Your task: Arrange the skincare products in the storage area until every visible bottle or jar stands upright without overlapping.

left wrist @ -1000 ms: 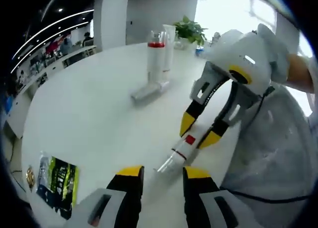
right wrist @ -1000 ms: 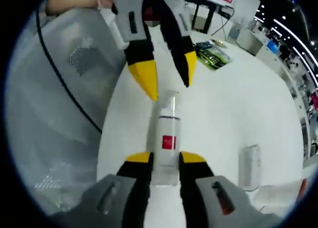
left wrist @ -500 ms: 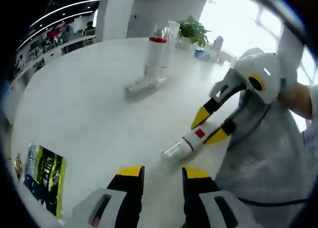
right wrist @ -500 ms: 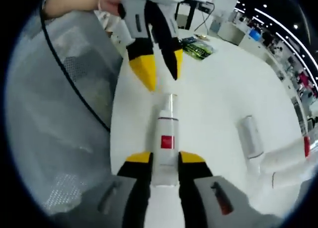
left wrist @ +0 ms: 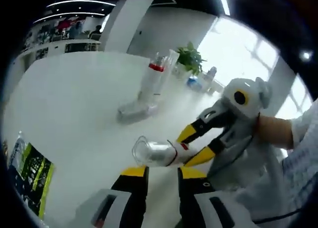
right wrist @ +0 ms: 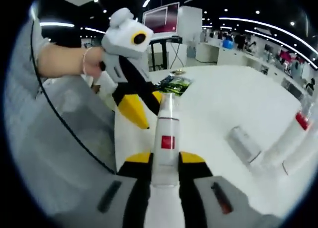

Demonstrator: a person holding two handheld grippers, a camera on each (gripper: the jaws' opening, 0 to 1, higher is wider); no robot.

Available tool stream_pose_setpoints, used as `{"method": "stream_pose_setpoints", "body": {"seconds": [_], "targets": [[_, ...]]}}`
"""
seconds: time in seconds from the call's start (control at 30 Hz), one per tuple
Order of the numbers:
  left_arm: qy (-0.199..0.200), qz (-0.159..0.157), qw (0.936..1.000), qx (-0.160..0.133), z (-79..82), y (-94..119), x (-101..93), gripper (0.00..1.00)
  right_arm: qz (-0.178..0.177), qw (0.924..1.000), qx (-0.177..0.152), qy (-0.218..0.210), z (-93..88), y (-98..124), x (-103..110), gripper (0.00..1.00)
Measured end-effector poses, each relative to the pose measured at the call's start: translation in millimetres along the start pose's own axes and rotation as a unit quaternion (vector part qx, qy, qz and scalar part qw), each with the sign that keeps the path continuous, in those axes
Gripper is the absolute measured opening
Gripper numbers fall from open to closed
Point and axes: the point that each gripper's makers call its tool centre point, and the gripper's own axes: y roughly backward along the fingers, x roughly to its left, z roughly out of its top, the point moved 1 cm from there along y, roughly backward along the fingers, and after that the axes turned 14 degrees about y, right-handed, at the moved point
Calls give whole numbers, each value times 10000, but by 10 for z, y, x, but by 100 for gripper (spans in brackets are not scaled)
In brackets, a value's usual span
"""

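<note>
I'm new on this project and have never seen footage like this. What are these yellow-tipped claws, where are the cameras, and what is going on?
There is no robot here. A person holds a hand tool in each hand, and each tool carries a wide-angle camera looking along its own fingers. In the right gripper view, the right gripper is shut on a white bottle with a red square label, raised off the white table. The left gripper shows opposite it. The left gripper view sees the same bottle from the other side. On the table stand tall bottles, with a tube lying flat beside them and a green packet near the edge.
</note>
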Motion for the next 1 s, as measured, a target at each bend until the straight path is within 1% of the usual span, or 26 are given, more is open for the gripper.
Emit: {"method": "stream_pose_setpoints", "body": {"seconds": [0.07,0.17,0.23,0.27,0.3,0.37,0.4,0.43,0.47,0.57,0.73,0.77,0.83,0.9,0.93,1.0], "targets": [[-246,90,9996,-42,11,-9,3,23,9,9999,-105,-52,9,1,-6,20],[-273,57,9996,-63,13,-22,-14,23,23,9997,-232,-63,34,13,-4,20],[-182,-76,9998,-95,29,-23,-54,23,44,9991,-415,-95,98,30,5,20],[-148,-211,9995,-187,62,-15,-103,23,37,9990,-440,-121,112,31,3,20],[-154,-278,9992,-240,80,-14,-133,23,28,9989,-459,-83,123,31,3,20],[-263,-329,9985,-362,125,-3,-182,23,31,9989,-462,-30,134,19,14,20],[-361,-384,9976,-459,160,-1,-209,23,64,9990,-432,16,127,4,38,20],[-415,-516,9967,-474,168,-3,-272,23,63,9994,-336,77,97,-18,45,20],[-413,-521,9967,-460,161,-12,-283,24,99,9994,-270,178,77,-34,65,20],[-801,-671,9929,-561,175,-50,-397,24,78,9993,-90,367,33,-75,91,20],[-892,-826,9908,-602,170,-95,-491,26,-15,9986,12,525,21,-172,105,20],[-926,-825,9904,-603,168,-100,-497,27,-57,9984,31,567,14,-184,96,20],[-910,-804,9910,-570,158,-113,-482,27,-61,9987,55,504,-1,-216,96,20],[-839,-709,9927,-506,149,-115,-434,27,-107,9984,126,534,-32,-251,88,20],[-733,-643,9942,-449,140,-111,-387,27,-126,9982,157,570,-45,-262,85,20],[-688,-661,9944,-462,143,-97,-377,27,-152,9979,205,598,-81,-287,78,20]]}}
